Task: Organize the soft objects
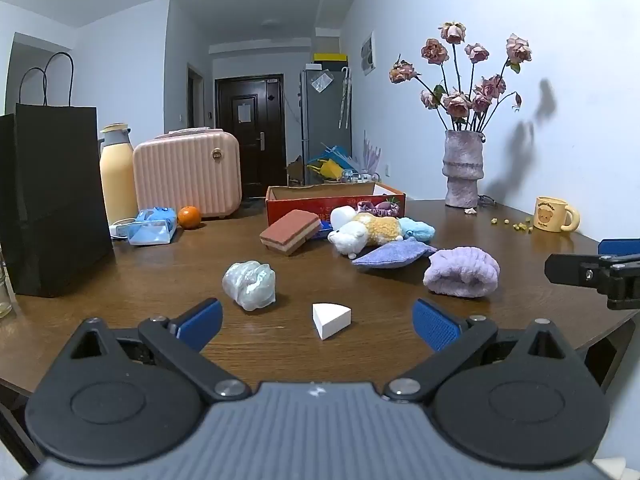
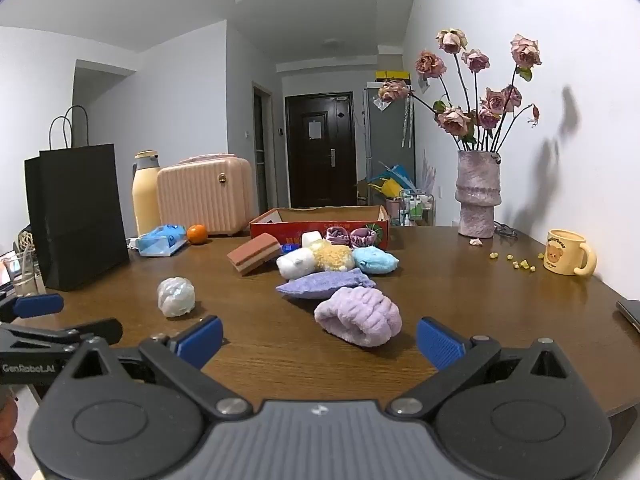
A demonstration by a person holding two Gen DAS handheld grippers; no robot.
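Observation:
Soft items lie scattered on a brown table (image 1: 280,344). My left gripper (image 1: 318,322) is open, low over the near edge, with a white wedge sponge (image 1: 331,319) between its fingers but untouched. Left of it sits a pearly crumpled bundle (image 1: 250,285). A lilac fluffy band (image 1: 462,272), a purple pouch (image 1: 394,255), a plush sheep (image 1: 366,232), a blue puff (image 1: 418,228) and a brown layered sponge (image 1: 291,231) lie before a red cardboard box (image 1: 336,200). My right gripper (image 2: 320,340) is open, just short of the lilac band (image 2: 360,315).
A black paper bag (image 1: 52,200), a yellow bottle (image 1: 117,172), a pink case (image 1: 188,172), a tissue pack (image 1: 154,226) and an orange (image 1: 189,217) stand at the left. A vase of dried roses (image 1: 463,168) and a yellow mug (image 1: 554,214) stand at the right.

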